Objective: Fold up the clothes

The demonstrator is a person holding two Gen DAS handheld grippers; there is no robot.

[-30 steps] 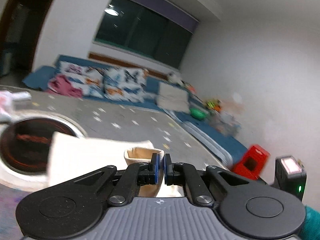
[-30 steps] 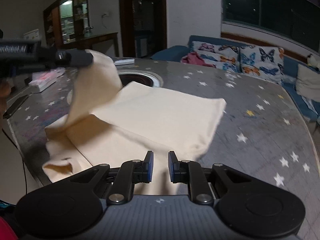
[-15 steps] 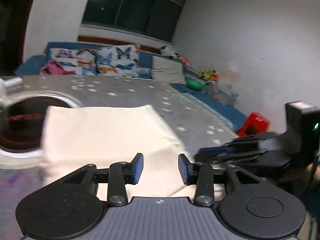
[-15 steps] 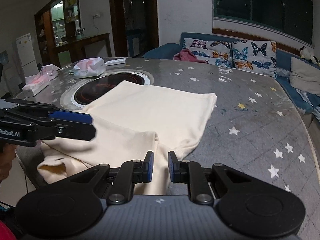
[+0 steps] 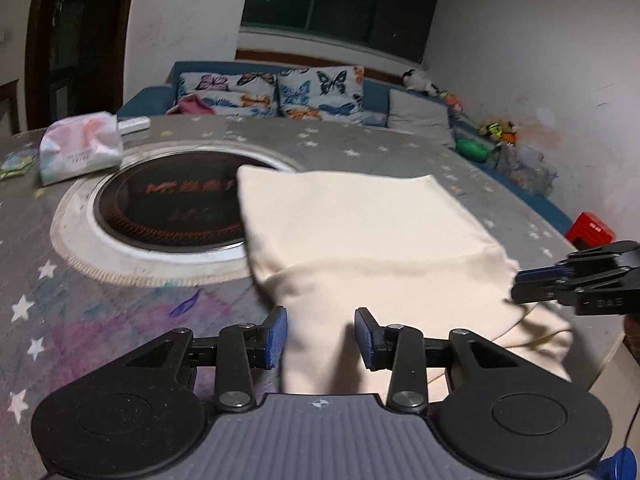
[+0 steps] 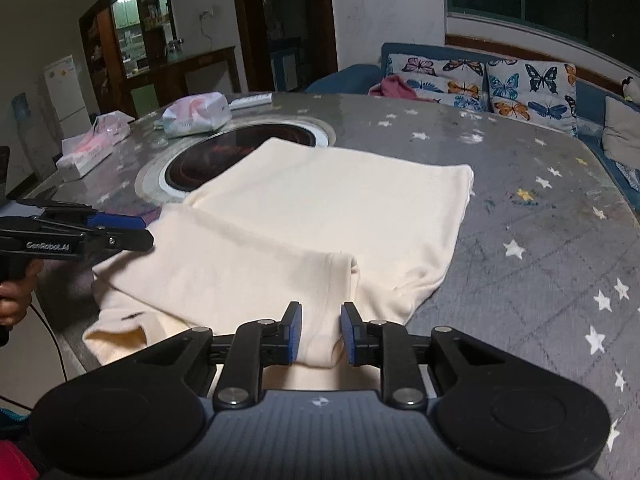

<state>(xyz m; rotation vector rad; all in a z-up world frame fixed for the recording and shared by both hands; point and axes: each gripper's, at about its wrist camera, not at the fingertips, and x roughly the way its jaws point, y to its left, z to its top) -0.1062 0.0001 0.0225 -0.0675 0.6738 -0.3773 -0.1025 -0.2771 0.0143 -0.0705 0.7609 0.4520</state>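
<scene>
A cream garment (image 5: 360,232) lies partly folded on the grey star-patterned table (image 5: 100,308), its near part hanging over the table's front edge; it also shows in the right wrist view (image 6: 320,220). My left gripper (image 5: 321,336) is open and empty, its jaws over the garment's near left edge. It shows from the side in the right wrist view (image 6: 116,232). My right gripper (image 6: 318,334) is open, with a fold of the garment lying between its jaws. It shows at the right in the left wrist view (image 5: 536,280), beside the garment's right edge.
A round inset burner (image 5: 172,204) lies under the garment's far left corner. Tissue packs (image 6: 196,114) (image 6: 92,146) and a remote (image 6: 250,100) sit at the table's far left. A blue sofa with butterfly cushions (image 6: 500,80) stands behind the table.
My left gripper let go of the garment's raised flap, which now lies flat, and drew back to the near edge, open. My right gripper opened a little wider.
</scene>
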